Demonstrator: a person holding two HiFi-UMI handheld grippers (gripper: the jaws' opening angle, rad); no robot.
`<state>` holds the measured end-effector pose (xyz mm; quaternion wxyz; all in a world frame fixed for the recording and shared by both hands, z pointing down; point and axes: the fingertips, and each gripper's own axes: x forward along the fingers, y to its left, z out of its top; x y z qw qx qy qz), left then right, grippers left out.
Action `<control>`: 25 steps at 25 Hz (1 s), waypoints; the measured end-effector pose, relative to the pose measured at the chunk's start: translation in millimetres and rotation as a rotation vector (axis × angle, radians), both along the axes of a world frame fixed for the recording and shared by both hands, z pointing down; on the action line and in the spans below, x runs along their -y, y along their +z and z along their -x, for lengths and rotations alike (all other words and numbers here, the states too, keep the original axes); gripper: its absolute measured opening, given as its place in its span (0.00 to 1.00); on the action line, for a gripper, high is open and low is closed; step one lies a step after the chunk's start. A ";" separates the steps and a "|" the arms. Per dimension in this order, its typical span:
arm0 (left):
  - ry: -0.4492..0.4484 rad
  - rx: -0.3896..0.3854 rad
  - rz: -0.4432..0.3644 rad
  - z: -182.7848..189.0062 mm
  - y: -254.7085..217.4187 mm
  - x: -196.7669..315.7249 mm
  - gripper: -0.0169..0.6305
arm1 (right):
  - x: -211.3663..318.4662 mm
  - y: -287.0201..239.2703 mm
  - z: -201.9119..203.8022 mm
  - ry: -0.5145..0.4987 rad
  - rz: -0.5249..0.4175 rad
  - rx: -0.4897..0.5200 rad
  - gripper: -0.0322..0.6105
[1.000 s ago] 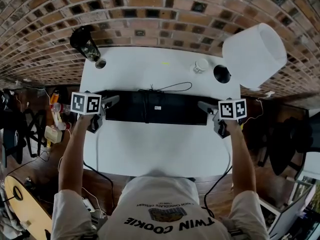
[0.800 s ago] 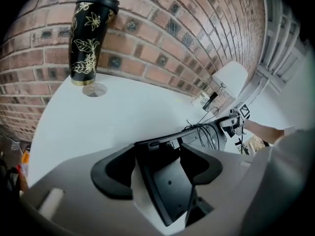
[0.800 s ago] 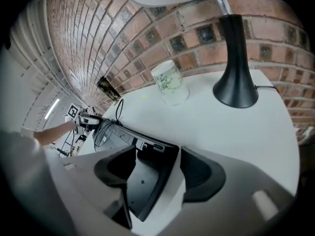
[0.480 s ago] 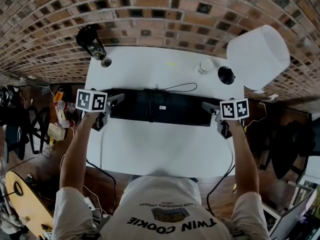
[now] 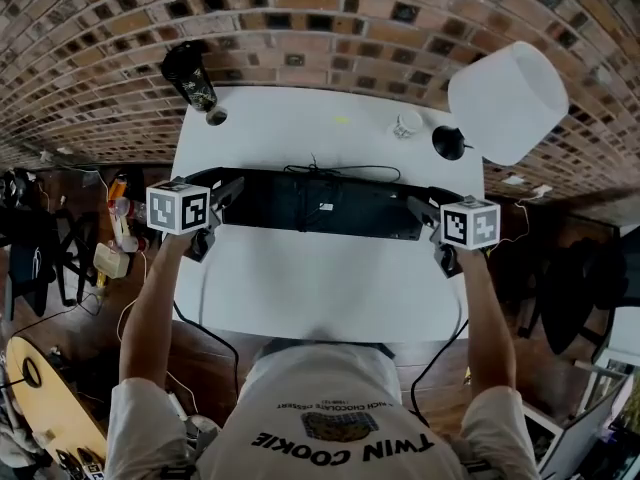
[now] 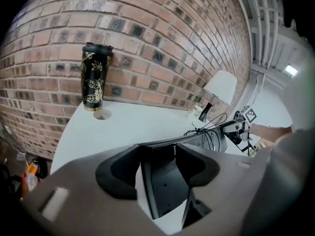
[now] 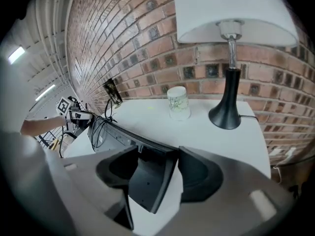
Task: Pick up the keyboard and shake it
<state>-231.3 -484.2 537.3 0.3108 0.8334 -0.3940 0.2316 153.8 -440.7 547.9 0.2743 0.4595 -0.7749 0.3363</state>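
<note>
Long black plastic keyboard (image 5: 320, 203) spans straight between the two tongs, long axis left-right, one end inside each, neither hand nearer. Left tongs (image 5: 228, 190) and right tongs (image 5: 418, 208) have just been closing and now clamp those ends, fairly wide. Keyboard looks tilted, off the white surface (image 5: 300, 278).

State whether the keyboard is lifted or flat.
Lifted, tilted: the left gripper and right gripper, jaws just closed further, clamp the keyboard by its ends; table shows beneath.

Table (image 5: 320, 288) before the wall (image 5: 320, 28)
We see the keyboard (image 5: 320, 203) spanning its middle; behind it, the tumbler (image 5: 190, 76) far left, cup (image 5: 406, 124) and lamp (image 5: 505, 98) far right.
</note>
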 end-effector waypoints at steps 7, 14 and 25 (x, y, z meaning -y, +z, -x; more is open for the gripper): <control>0.017 0.081 -0.137 4.7 -27.8 -24.5 0.40 | -21.7 -25.7 4.4 0.019 -0.114 -0.070 0.44; 0.058 0.184 -0.219 7.4 -41.3 -53.6 0.39 | -51.6 -42.1 7.3 0.014 -0.204 -0.146 0.44; 0.122 0.281 -0.287 12.1 -50.9 -91.7 0.37 | -90.6 -51.8 11.4 -0.027 -0.281 -0.251 0.44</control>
